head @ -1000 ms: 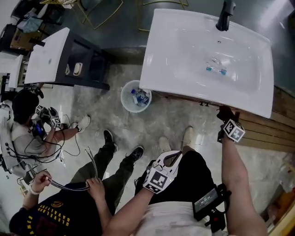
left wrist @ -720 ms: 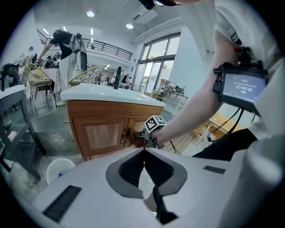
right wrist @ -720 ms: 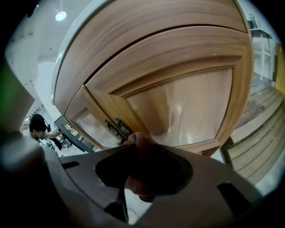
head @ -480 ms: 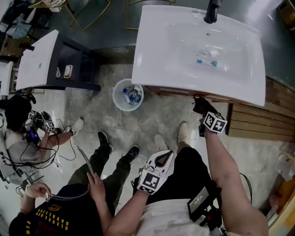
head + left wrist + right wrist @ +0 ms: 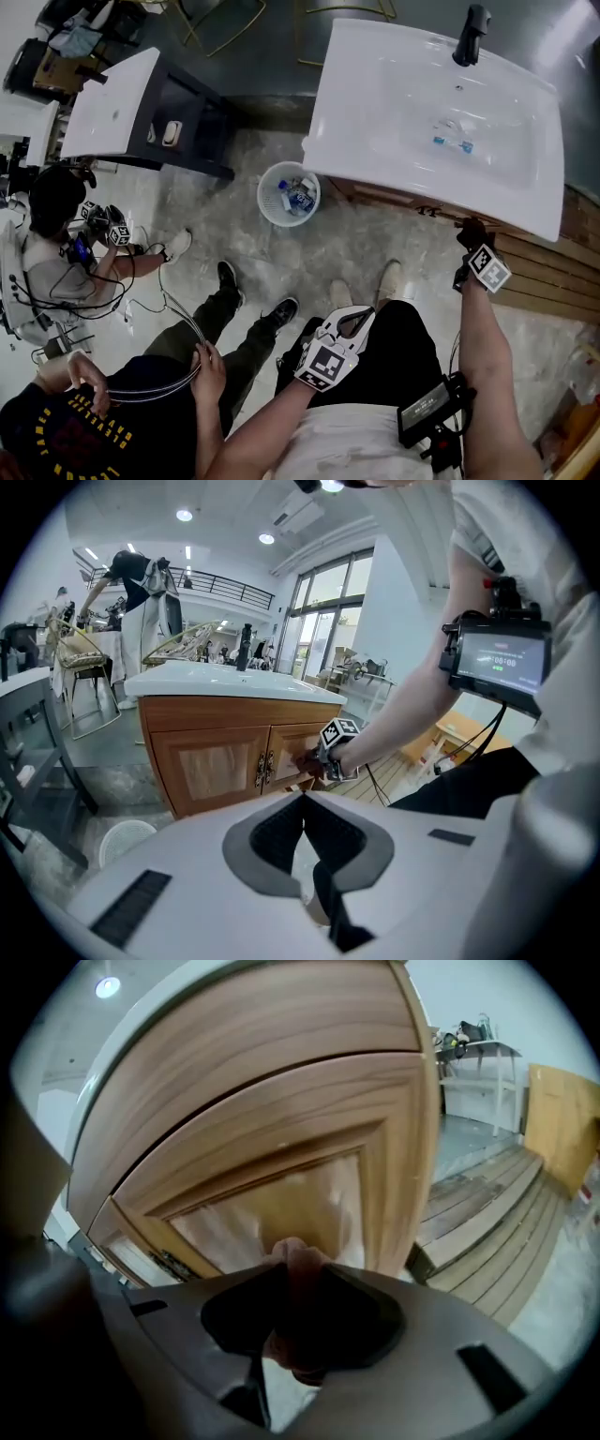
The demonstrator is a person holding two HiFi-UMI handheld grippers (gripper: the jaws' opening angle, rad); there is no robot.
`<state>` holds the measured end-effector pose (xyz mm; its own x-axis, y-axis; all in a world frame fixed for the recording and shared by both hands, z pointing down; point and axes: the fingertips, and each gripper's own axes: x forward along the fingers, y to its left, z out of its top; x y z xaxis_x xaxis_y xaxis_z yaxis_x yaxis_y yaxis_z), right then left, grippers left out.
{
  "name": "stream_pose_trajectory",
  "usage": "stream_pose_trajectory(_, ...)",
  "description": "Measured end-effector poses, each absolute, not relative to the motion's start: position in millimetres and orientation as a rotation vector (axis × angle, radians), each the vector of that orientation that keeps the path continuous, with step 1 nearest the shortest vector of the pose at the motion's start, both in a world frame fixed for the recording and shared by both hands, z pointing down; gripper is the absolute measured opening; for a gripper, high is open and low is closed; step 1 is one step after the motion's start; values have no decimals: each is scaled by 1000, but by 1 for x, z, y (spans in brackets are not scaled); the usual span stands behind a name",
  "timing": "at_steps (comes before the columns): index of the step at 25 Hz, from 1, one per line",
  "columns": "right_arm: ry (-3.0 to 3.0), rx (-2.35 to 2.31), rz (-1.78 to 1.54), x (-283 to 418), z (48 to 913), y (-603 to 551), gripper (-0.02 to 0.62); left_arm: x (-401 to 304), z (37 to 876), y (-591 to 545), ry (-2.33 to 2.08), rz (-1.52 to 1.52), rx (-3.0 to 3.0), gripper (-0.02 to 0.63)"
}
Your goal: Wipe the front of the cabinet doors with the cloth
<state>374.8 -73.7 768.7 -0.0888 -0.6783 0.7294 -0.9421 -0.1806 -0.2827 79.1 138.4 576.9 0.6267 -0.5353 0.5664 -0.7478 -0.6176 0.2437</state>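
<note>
Mottled stone floor, white waste bin, tall windows, ceiling spotlights

Basin on top of cabinet, faucet at its back edge. Bin on floor just left of cabinet. Right hand-held gripper at right door, cloth between jaws touching the panel. Left hand-held gripper well back.
</note>
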Motion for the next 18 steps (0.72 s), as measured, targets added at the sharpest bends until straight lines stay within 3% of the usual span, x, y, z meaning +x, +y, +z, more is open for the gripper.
stream_pose_trajectory(10,-1625,1982,1000,474,741,-69,121,94,572,129,-976,612,2439,12)
stream_pose_trajectory(18,-1725,1876,971,434,741,-73,121,86,572,136,-973,625,2426,12)
